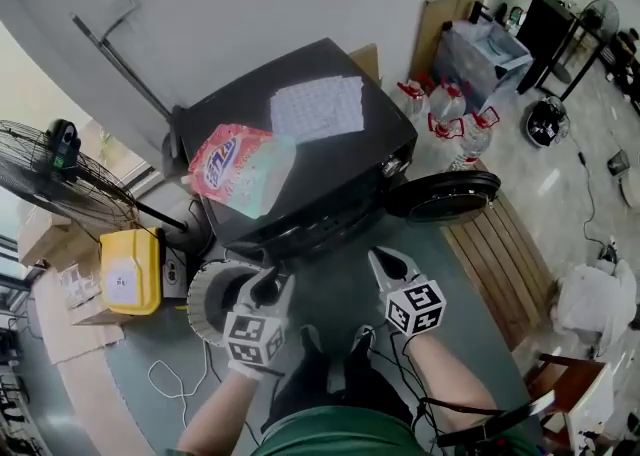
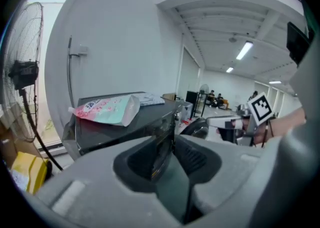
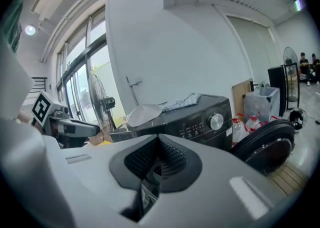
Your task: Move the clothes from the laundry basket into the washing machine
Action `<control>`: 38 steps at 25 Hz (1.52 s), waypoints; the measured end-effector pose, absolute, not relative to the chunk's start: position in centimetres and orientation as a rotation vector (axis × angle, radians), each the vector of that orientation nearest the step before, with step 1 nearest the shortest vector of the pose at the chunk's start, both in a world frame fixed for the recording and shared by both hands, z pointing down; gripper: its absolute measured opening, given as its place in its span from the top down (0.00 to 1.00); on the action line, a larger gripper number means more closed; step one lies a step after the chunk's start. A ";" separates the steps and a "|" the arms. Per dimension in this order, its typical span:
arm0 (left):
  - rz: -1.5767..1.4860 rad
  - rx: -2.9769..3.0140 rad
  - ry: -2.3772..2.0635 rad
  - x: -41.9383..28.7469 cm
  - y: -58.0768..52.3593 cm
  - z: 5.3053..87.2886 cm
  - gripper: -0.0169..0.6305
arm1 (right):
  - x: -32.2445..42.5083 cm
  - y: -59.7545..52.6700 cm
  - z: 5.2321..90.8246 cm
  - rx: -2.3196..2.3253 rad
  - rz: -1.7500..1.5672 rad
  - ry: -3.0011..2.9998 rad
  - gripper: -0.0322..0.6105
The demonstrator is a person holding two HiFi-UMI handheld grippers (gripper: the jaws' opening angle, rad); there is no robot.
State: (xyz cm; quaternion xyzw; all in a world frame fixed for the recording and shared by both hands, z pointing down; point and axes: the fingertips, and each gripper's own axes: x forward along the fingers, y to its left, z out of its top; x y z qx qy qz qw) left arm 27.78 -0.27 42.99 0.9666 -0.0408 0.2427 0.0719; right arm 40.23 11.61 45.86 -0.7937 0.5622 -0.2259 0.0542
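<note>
I'm between loads, I judge: left gripper (image 1: pixel 268 289) half-open on nothing, right gripper (image 1: pixel 388 264) closed and empty, both before the washing machine (image 1: pixel 300 174), its door (image 1: pixel 445 194) swung wide. The laundry basket (image 1: pixel 200 299) stands on the floor at the machine's front left corner. I can't make out clothes in it, so next I'd reach down and check.

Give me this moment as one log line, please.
left tongs: open, empty | right tongs: shut, empty | washing machine door: open

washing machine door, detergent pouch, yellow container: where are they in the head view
washing machine door (image 1: pixel 445 196), head view, middle of the open round door
detergent pouch (image 1: pixel 232 166), head view, its printed front
yellow container (image 1: pixel 132 272), head view, its top face
</note>
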 end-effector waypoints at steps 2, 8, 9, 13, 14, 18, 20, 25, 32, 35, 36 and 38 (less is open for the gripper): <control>0.694 2.920 -0.127 27.9 -0.4 41.3 0.80 | 40.2 11.7 44.0 -2.417 -0.657 1.692 0.95; 0.574 2.970 -0.154 27.6 -1.3 36.2 0.80 | 39.7 12.3 38.2 -2.447 -0.549 1.673 0.95; 0.553 2.976 -0.158 27.7 -1.3 35.5 0.80 | 39.8 12.4 37.2 -2.456 -0.530 1.667 0.95; 0.485 2.997 -0.153 28.2 -1.4 32.9 0.80 | 39.9 12.8 33.9 -2.483 -0.464 1.629 0.95; 0.469 3.002 -0.148 28.4 -1.3 32.3 0.80 | 39.9 12.9 33.2 -2.486 -0.450 1.619 0.95; 0.402 3.023 -0.129 28.9 -1.3 29.7 0.80 | 39.9 13.1 30.0 -2.505 -0.382 1.594 0.95; 0.366 3.035 -0.126 29.1 -1.6 28.2 0.80 | 40.0 13.1 28.4 -2.517 -0.341 1.586 0.95; 0.274 3.069 -0.133 29.4 -2.9 24.8 0.81 | 40.6 13.0 25.4 -2.543 -0.255 1.556 0.95; 0.197 3.082 -0.133 30.2 -3.7 22.3 0.81 | 41.0 12.4 22.5 -2.608 -0.156 1.567 0.95; 0.171 3.091 -0.110 30.7 -3.7 21.8 0.81 | 41.0 12.0 21.4 -2.644 -0.109 1.573 0.95; 0.161 3.094 -0.104 30.9 -3.7 21.5 0.81 | 41.0 11.9 21.0 -2.652 -0.094 1.576 0.95; 0.145 3.096 -0.096 31.2 -3.9 21.2 0.81 | 40.9 11.8 20.5 -2.668 -0.067 1.580 0.95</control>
